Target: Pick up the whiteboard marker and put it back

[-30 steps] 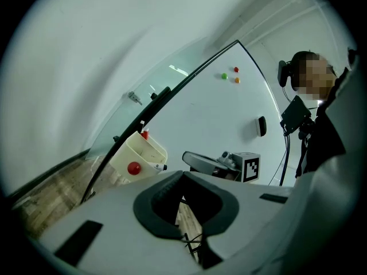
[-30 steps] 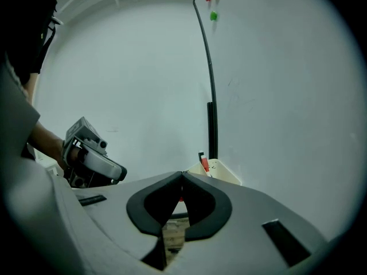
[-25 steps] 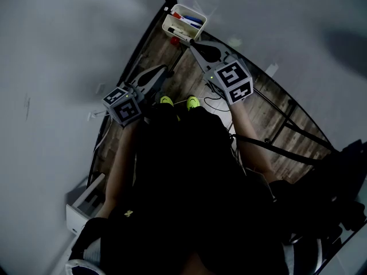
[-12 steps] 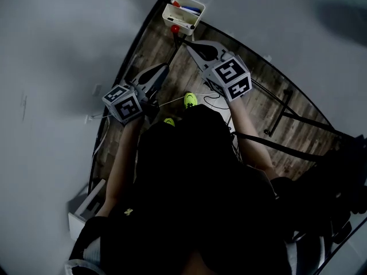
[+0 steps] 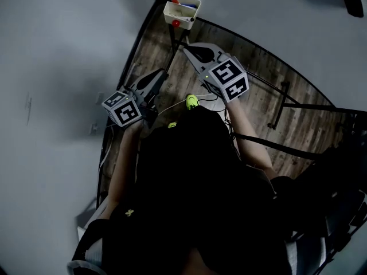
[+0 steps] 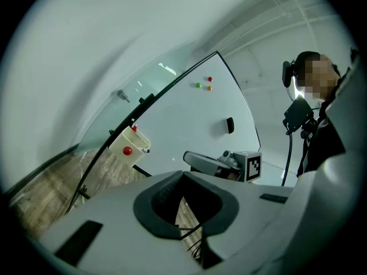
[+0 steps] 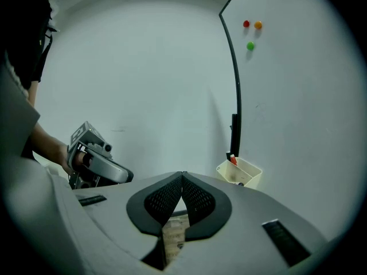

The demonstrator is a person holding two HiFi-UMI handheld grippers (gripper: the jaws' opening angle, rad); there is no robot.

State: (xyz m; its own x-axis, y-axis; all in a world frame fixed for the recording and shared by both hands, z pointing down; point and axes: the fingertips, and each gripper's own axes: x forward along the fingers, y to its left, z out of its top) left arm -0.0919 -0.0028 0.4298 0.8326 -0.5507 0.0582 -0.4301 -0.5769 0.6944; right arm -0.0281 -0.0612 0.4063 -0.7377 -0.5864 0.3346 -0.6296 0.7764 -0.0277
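Note:
The cream marker tray (image 5: pixel 182 17) hangs on the whiteboard's frame at the top of the head view, with red and blue markers (image 5: pixel 184 4) lying in it. The right gripper view shows the same tray (image 7: pixel 248 172) with a red-capped marker (image 7: pixel 233 160) standing in it. My right gripper (image 5: pixel 187 48) (image 7: pixel 182 175) is shut and empty, a short way back from the tray and pointing toward it. My left gripper (image 5: pixel 162 72) (image 6: pixel 183 174) hangs lower left, jaws together with nothing between them. From the left gripper view, the tray (image 6: pixel 135 141) is well ahead.
A red round magnet (image 5: pixel 176 23) sticks to the tray front. The whiteboard (image 6: pixel 189 113) carries a black eraser (image 6: pixel 230 125) and coloured magnets (image 6: pixel 210 79). The stand's black legs (image 5: pixel 281 105) cross the wooden floor (image 5: pixel 252 73). My shoes (image 5: pixel 192 101) show below the grippers.
Both grippers have drawn back from the tray, which now sits farther up in the head view. My feet have stepped back. Both grippers stay shut.

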